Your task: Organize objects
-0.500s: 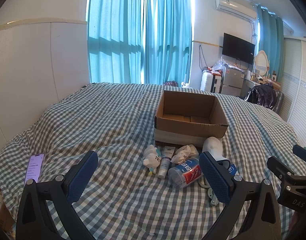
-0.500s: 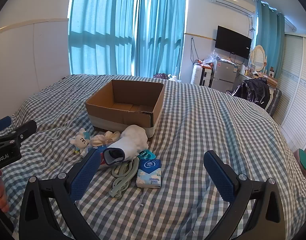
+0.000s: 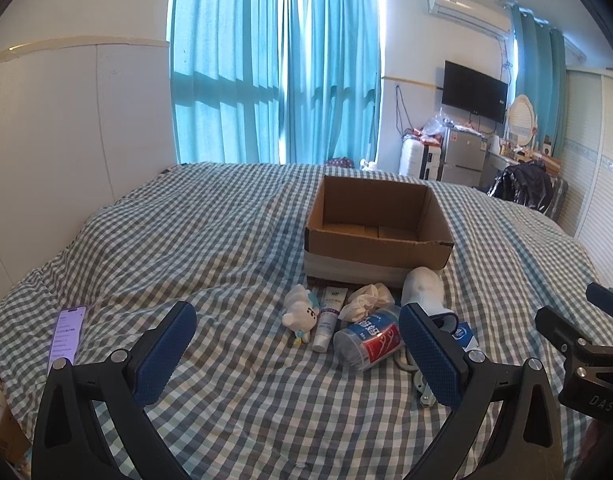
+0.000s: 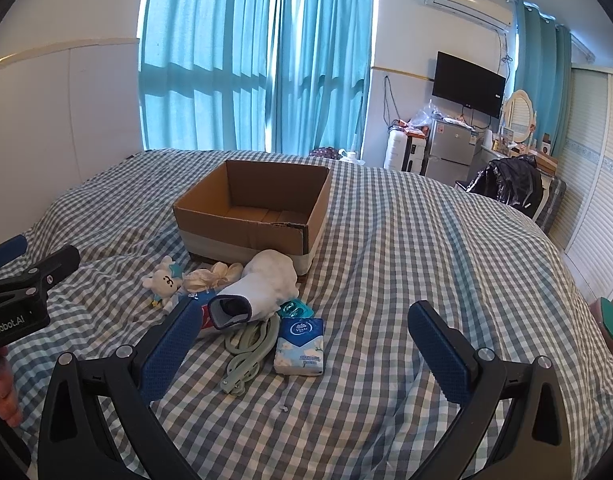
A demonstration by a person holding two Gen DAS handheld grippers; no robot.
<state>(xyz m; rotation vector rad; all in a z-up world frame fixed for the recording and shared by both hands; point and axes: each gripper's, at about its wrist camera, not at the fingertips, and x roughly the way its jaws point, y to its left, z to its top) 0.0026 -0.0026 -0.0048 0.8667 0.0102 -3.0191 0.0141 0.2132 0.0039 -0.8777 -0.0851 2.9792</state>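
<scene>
An open, empty cardboard box (image 3: 376,236) (image 4: 250,224) stands on the checked bed. In front of it lie a white plush toy (image 3: 300,314) (image 4: 162,280), a white tube (image 3: 328,318), a crumpled tissue (image 3: 364,300), a plastic bottle with a red and blue label (image 3: 368,342), a white sock (image 4: 262,284) (image 3: 424,290), a tissue pack (image 4: 300,346), a green cord (image 4: 248,348) and a teal blister pack (image 4: 294,309). My left gripper (image 3: 298,354) is open and empty, just short of the pile. My right gripper (image 4: 306,354) is open and empty above the tissue pack.
A phone with a lit screen (image 3: 66,336) lies at the bed's left edge. The bedspread (image 4: 426,260) stretches to the right of the box. A white headboard wall is on the left; a TV, a fridge and clutter stand beyond the bed's far right.
Both grippers have shifted slightly; the objects have not moved and both grippers stay open.
</scene>
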